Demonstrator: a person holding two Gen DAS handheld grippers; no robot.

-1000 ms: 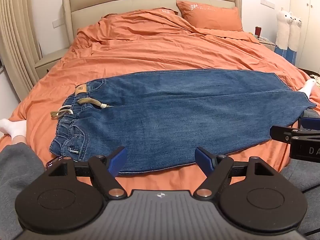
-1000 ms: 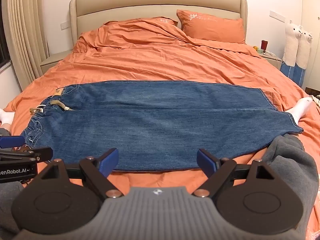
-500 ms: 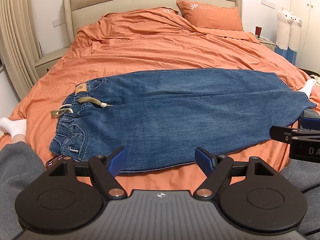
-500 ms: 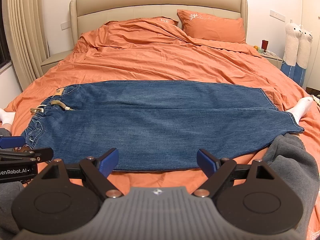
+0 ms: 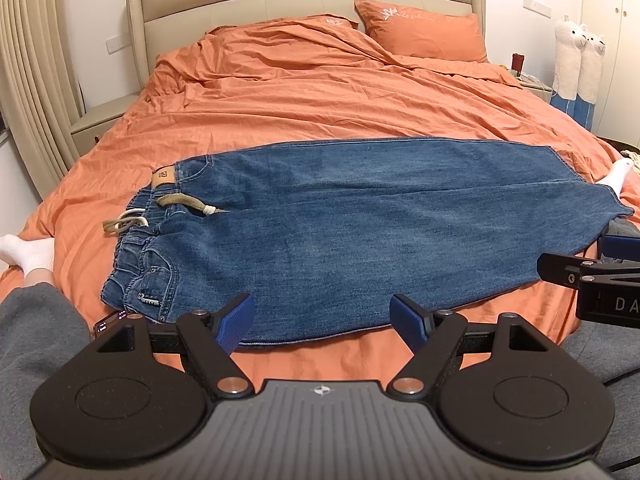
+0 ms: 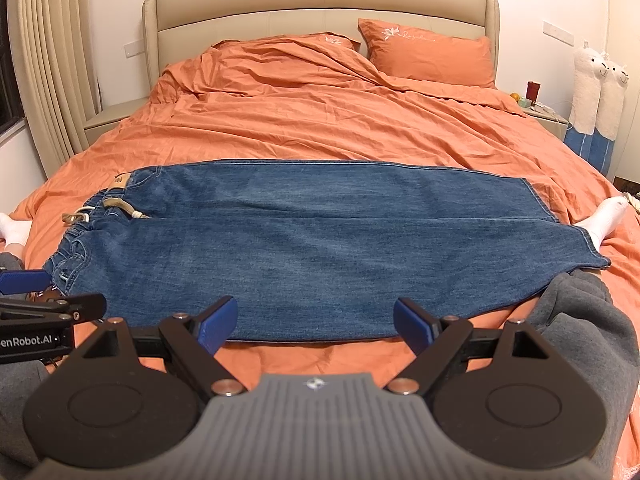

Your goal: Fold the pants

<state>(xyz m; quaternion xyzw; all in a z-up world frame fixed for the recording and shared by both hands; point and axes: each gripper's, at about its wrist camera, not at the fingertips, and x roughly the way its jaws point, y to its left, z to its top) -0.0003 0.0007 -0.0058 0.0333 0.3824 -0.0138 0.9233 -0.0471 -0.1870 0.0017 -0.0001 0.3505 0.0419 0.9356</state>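
Note:
Blue jeans lie flat across the orange bed, folded lengthwise, one leg on the other, waistband with a beige drawstring at the left, hems at the right. They also show in the right wrist view. My left gripper is open and empty, held just short of the jeans' near edge. My right gripper is open and empty, also at the near edge. Each gripper shows at the side of the other's view: the right one, the left one.
The orange duvet covers the bed, with pillows and a beige headboard at the back. The person's grey-clad knees and white-socked feet rest on the bed at both sides. A phone lies near the waistband. Nightstands flank the bed.

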